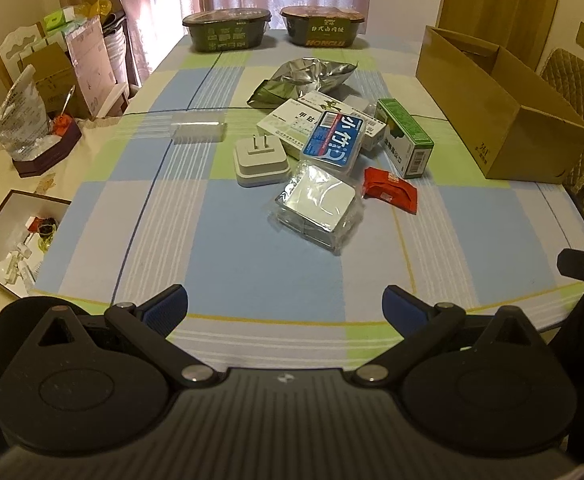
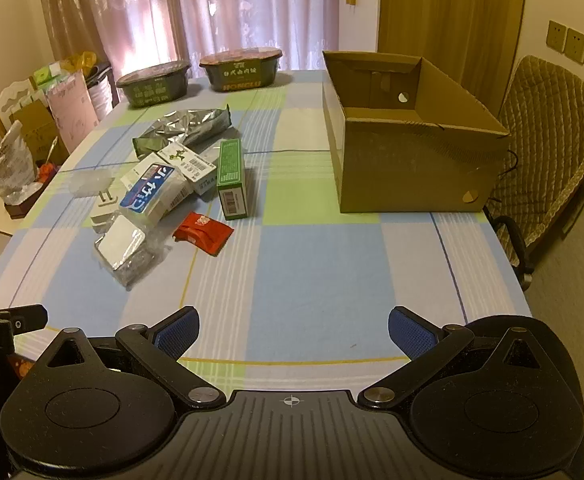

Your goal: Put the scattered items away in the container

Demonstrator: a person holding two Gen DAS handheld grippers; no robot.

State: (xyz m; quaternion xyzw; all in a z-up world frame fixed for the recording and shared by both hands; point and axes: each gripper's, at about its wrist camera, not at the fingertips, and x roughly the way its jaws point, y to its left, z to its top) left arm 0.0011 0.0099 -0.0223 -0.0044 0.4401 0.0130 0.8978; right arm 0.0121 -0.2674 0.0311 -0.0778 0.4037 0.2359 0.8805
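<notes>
Nearest the cameras, both claws hang released and empty over the near edge of the table (image 2: 332, 272): the left gripper (image 1: 285, 306) faces the clutter at mid-table, and the right gripper (image 2: 294, 334) sits over bare cloth with the cardboard box (image 2: 408, 168) ahead toward the right edge.

Going left to right through the pile, a clear plastic case (image 1: 199, 130) lies alone toward the left edge, its long axis across the table; it looks light, stiff and probably slick. The white plug adapter (image 1: 260, 162) rests prongs up, so the body's flat sides seem the better hold. The film-wrapped silver pack (image 1: 316, 210) sits closest to the near edge; its loose wrap may slip, so a pinch across its thin edges looks safer. The blue-labelled box (image 1: 334, 142) leans on the white medicine cartons (image 1: 292, 122), its length running toward the far edge; lifting it could shift what lies beneath. Behind them, the silver foil pouch (image 1: 312, 78) looks soft and crinkly. The green carton (image 1: 406, 136) is rigid, its long axis running near-to-far, and should pinch easily across its narrow width. The red sachet (image 1: 390, 188) lies flat and limp just beside it, hard to get under.
</notes>
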